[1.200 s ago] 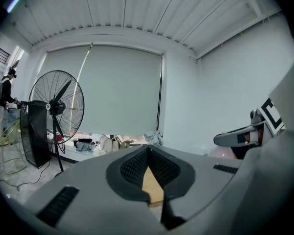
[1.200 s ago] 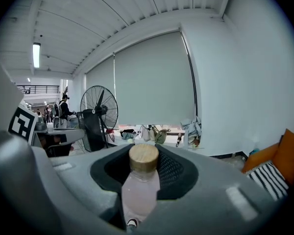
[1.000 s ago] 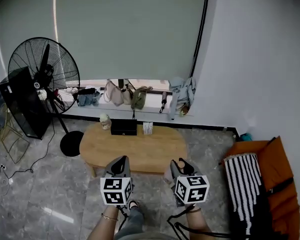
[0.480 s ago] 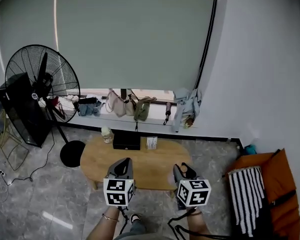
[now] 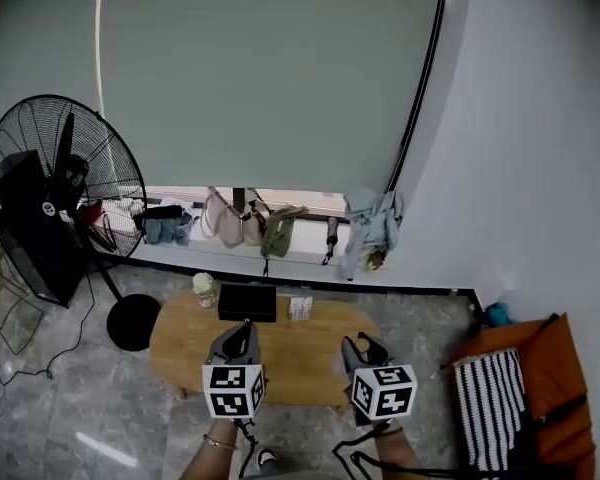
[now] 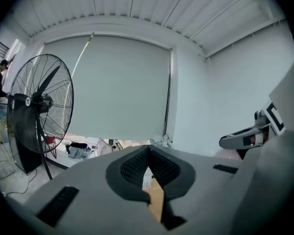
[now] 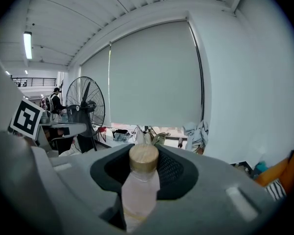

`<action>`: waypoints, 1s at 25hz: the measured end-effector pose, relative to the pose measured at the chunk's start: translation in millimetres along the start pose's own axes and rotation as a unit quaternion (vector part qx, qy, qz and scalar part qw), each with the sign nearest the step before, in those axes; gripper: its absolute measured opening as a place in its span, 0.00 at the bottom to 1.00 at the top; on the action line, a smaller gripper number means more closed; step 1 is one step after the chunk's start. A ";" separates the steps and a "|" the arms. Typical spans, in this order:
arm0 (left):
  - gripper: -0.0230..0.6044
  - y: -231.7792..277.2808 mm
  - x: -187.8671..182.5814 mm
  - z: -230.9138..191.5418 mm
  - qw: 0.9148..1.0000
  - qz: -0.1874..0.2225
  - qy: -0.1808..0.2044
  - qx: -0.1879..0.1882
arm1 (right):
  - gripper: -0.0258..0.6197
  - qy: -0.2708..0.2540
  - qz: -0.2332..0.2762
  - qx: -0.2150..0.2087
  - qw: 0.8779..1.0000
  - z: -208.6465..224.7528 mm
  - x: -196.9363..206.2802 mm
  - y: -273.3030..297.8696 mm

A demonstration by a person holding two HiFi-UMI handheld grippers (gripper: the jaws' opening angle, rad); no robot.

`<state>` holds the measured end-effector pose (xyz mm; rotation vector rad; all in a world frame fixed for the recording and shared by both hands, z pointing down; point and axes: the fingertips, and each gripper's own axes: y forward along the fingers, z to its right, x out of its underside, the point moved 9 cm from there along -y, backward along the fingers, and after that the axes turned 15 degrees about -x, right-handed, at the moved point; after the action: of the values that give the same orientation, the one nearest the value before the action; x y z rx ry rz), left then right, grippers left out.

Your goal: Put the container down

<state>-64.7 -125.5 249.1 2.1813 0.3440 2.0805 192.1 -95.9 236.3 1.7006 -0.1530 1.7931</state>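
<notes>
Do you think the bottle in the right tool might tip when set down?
Probably: the bottle looks tall and narrow. Its smooth, translucent wall may be slippery, and its wooden-looking cap may add top weight.

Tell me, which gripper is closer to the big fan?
Left. The left gripper is to the right of the fan, well apart; the right gripper, holding the bottle, is farther right.
</notes>
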 end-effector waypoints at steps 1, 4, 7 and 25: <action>0.03 6.9 0.9 -2.8 1.000 -0.002 -0.003 0.000 | 0.24 -0.001 -0.004 0.001 1.000 2.2 -1.7 6.3; 0.03 27.4 2.7 -11.7 1.000 -0.008 -0.009 -0.002 | 0.24 -0.001 -0.007 0.001 1.000 8.9 -5.6 23.9; 0.03 44.4 6.4 -14.0 1.000 -0.018 -0.012 -0.002 | 0.24 0.007 -0.005 0.006 1.000 17.8 -5.5 34.8; 0.03 109.8 21.1 9.1 0.998 -0.052 0.015 -0.021 | 0.24 0.030 -0.026 -0.035 0.999 79.5 -4.9 102.1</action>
<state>-45.1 -226.1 294.5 2.0633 0.4046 2.0480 206.1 -217.4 278.9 1.5864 -0.1424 1.7770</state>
